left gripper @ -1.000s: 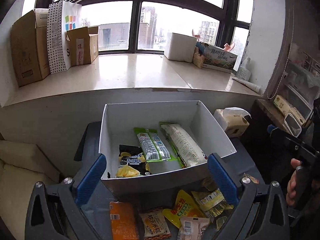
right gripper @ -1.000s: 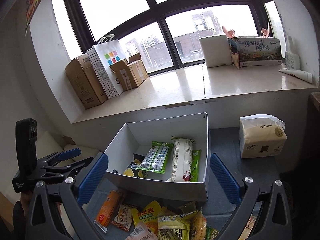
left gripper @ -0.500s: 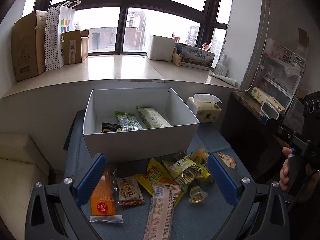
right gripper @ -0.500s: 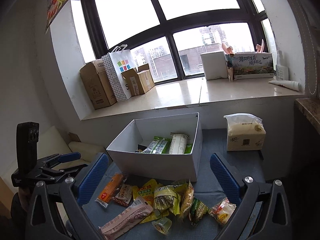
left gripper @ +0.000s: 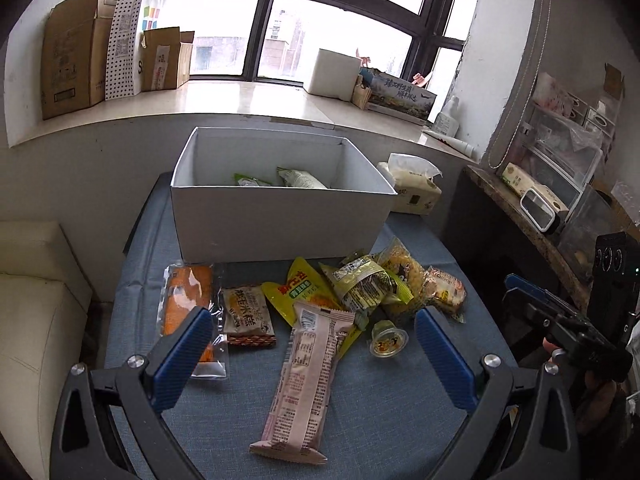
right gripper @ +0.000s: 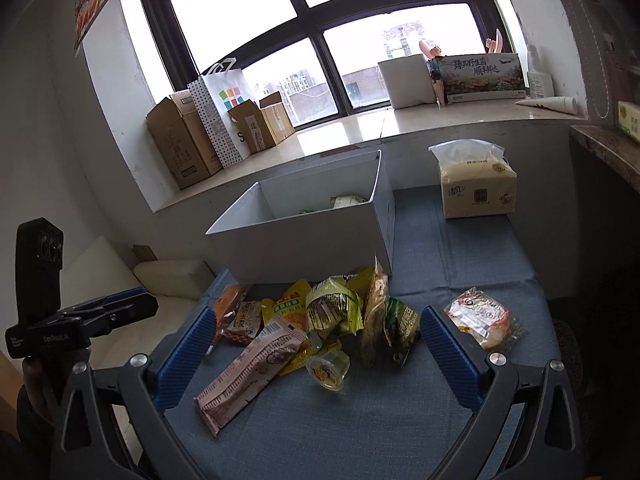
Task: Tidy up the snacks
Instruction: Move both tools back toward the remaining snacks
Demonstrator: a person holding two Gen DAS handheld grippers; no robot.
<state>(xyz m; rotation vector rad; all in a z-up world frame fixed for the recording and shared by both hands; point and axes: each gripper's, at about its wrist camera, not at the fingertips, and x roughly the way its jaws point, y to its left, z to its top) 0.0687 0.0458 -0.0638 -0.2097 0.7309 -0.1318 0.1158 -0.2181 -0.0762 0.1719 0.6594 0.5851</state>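
Observation:
A white open box [left gripper: 280,216] [right gripper: 316,240] stands at the back of the blue table and holds a few snack packs. In front of it lie several loose snacks: a long pink bar [left gripper: 306,376] [right gripper: 250,368], an orange pack [left gripper: 186,300], a yellow pouch [left gripper: 300,288], a jelly cup [left gripper: 388,338] [right gripper: 328,368] and a round cake pack [right gripper: 482,316]. My left gripper [left gripper: 312,360] is open and empty, above the pink bar. My right gripper [right gripper: 316,352] is open and empty, above the jelly cup.
A tissue pack [left gripper: 412,184] [right gripper: 476,184] sits to the right of the box. The windowsill [left gripper: 224,100] behind holds cardboard boxes and a paper bag. A cream cushion [left gripper: 36,288] is to the left, a dark side shelf [left gripper: 532,216] to the right.
Both grippers have pulled back from above the box toward the near side of the table. The loose snacks now fill the foreground. Both stay open and empty.

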